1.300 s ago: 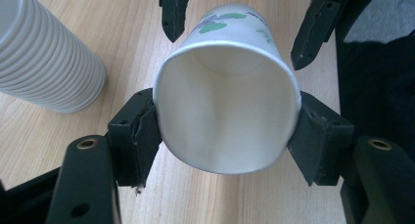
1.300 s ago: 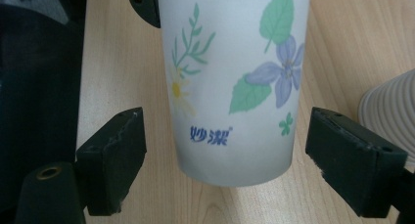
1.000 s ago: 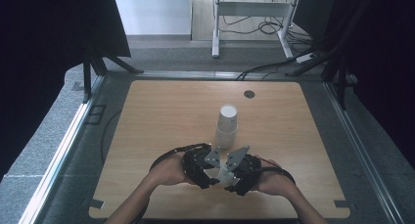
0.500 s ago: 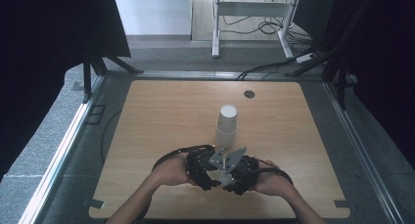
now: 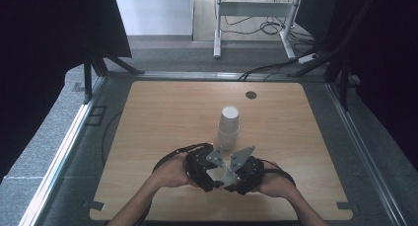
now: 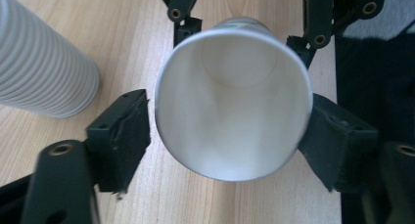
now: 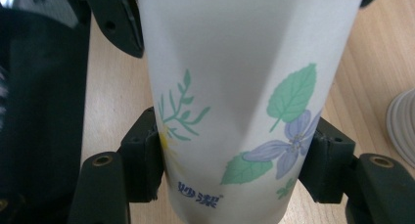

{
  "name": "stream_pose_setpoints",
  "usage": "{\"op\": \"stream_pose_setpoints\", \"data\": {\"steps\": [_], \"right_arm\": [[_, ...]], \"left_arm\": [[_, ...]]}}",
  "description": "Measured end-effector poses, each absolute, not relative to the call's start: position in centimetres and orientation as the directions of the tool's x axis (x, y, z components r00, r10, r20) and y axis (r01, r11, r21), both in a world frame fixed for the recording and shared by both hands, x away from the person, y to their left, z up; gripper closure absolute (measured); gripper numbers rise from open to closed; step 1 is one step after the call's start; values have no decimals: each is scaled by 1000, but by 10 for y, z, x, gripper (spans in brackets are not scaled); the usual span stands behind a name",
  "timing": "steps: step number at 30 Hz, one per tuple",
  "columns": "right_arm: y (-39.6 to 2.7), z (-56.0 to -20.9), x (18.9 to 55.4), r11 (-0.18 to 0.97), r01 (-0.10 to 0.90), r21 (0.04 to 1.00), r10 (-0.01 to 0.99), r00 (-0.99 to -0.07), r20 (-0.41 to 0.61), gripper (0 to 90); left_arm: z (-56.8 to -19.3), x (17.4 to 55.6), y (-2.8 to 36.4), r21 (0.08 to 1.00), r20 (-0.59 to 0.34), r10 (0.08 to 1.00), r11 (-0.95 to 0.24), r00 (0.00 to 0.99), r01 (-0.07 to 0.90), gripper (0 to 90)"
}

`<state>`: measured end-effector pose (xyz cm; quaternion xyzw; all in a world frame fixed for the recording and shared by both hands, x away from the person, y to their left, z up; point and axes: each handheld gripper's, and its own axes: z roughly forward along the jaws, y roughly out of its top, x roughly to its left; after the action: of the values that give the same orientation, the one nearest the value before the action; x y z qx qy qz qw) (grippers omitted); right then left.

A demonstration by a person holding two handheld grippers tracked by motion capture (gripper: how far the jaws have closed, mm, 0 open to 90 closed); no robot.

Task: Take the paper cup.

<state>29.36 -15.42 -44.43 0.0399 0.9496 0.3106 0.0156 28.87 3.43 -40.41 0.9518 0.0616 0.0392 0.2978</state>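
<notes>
I hold 1 white paper cup printed with green leaves and a lilac flower (image 7: 244, 101) level between my 2 grippers, near the table's front edge, just in front of the tall stack of white ribbed paper cups (image 5: 228, 127). The cup lies on its side: its long axis runs from one hand to the other, its open mouth (image 6: 234, 104) faces my left gripper (image 5: 203, 163) and its closed base faces my right gripper (image 5: 242, 172).

My right gripper's jaws are clamped on the cup's wall near the base, 1 black pad on each side, with the wall dented inward between them. My left gripper's jaws have just been opening; they stand apart, with the cup's rim between them. 1 pad is clear of the rim, and whether the other touches it I cannot tell.

The light wooden table (image 5: 162, 117) lies bare to the left, right and far side of the stack, apart from 1 small dark round disc (image 5: 251, 94) well beyond the stack, near the far edge.
</notes>
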Motion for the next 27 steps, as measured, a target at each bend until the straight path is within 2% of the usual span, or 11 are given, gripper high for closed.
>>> {"op": "stream_pose_setpoints", "data": {"steps": [5, 17, 27], "right_arm": [[-162, -444, 296, 765, 104, 635, 112, -993, 28, 356], [-177, -442, 298, 646, 143, 750, 140, -988, 67, 356], [-181, -447, 295, 533, 156, 832, 145, -985, 91, 356]], "left_arm": [[-402, 291, 41, 624, -11, 170, -769, 985, 140, 147], [-401, 292, 56, 757, -72, 199, -628, 977, 183, 139], [-408, 293, 56, 818, -99, 199, -542, 975, 193, 135]]}}
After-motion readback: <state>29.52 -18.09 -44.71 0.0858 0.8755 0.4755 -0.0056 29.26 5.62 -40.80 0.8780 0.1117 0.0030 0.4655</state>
